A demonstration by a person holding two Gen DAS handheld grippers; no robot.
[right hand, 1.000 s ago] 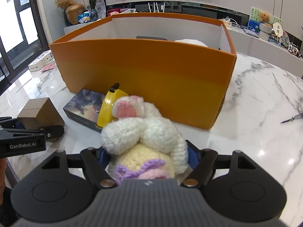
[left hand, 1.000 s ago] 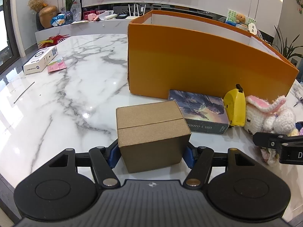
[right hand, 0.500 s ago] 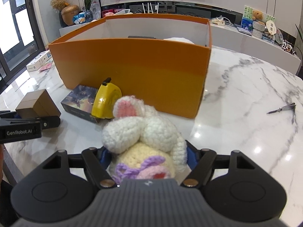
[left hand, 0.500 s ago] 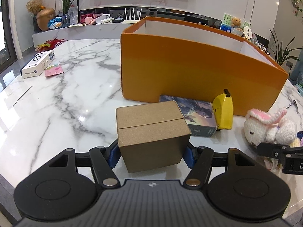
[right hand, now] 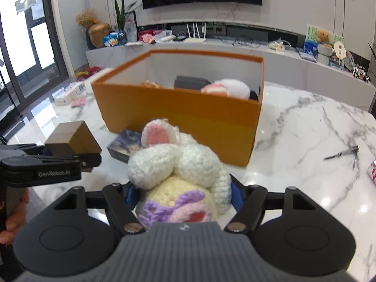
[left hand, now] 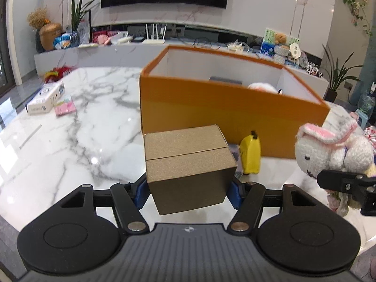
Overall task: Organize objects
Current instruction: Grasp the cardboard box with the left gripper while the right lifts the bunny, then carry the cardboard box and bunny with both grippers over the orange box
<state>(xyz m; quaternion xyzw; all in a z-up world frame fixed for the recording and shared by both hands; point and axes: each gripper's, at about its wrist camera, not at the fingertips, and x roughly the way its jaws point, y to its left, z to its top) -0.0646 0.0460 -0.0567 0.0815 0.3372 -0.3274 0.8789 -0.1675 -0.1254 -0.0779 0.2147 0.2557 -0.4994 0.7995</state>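
My left gripper (left hand: 188, 190) is shut on a small brown cardboard box (left hand: 188, 164) and holds it above the marble table, in front of the big orange box (left hand: 230, 108). My right gripper (right hand: 179, 195) is shut on a white crocheted bunny (right hand: 178, 166) with pink ears, also lifted. The bunny shows at the right of the left wrist view (left hand: 333, 150). The cardboard box shows at the left of the right wrist view (right hand: 72, 138). The orange box (right hand: 183, 110) is open on top and holds a plush toy (right hand: 228, 87) and a dark item.
A yellow tape measure (left hand: 251, 155) and a photo card box (right hand: 125, 144) lie against the orange box's front wall. A white carton (left hand: 44, 97) and a pink pad (left hand: 65, 105) lie at the far left. Scissors (right hand: 343, 152) lie at the right on the marble table (left hand: 70, 141).
Both grippers have risen with their loads. The view now looks down into the orange box. The tape measure and card box stay on the table.
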